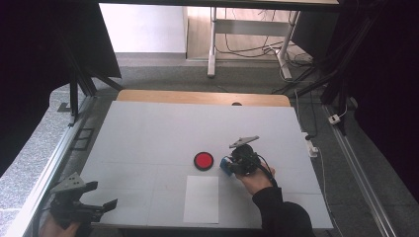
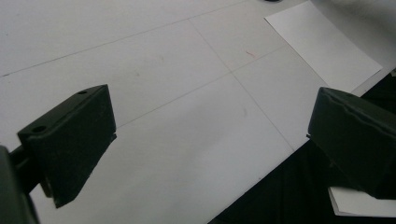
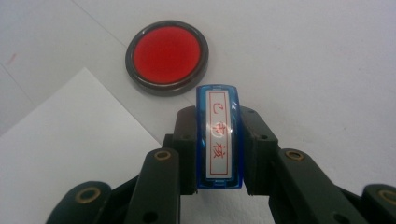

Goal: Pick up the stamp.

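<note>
A blue stamp (image 3: 219, 140) with a white label bearing red characters sits squeezed between the jaws of my right gripper (image 3: 219, 120), which is shut on it. In the high view this right gripper (image 1: 231, 165) hovers just right of a round red ink pad (image 1: 203, 161) with a dark rim, and the stamp (image 1: 226, 165) shows as a blue spot at its tip. The ink pad (image 3: 166, 56) lies close ahead of the stamp. A white sheet of paper (image 1: 201, 199) lies at the front of the table. My left gripper (image 1: 104, 194) stands open at the front left corner, nothing between its jaws (image 2: 212, 116).
The white table top (image 1: 158, 128) has a wooden strip along its far edge. The paper (image 2: 322, 42) lies ahead and to the right of the left gripper; the table's front edge runs right beneath that gripper. Metal rails flank the table, and cables lie on the floor at right.
</note>
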The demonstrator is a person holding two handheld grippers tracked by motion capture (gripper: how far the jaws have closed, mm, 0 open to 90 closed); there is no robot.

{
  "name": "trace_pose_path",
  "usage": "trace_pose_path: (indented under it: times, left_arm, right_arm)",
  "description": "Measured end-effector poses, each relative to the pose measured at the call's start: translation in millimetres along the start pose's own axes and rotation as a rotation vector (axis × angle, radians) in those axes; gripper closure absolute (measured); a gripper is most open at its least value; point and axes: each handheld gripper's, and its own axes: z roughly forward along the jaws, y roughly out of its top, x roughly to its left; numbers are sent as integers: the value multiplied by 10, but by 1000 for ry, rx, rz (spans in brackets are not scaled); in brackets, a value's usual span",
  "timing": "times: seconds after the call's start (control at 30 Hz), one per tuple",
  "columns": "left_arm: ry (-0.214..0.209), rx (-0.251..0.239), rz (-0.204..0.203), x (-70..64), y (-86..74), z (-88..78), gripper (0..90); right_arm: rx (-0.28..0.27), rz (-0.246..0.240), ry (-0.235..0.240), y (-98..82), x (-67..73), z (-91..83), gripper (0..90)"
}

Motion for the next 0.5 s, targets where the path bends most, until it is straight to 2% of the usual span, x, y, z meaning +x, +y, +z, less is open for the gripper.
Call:
trace_pose_path:
  times: [0.07,0.13,0.5]
  left_arm:
    - [-1,0,0,0,0,1,10]
    - [0,0,1,0,0,1,10]
    - [1,-3,6,-5,-1,-3,16]
  right_arm:
    - [-11,14,7,6,-3,-32,713]
    - [-19,8,7,12,2,-61,713]
    - [-62,-51,32,18,38,-216,712]
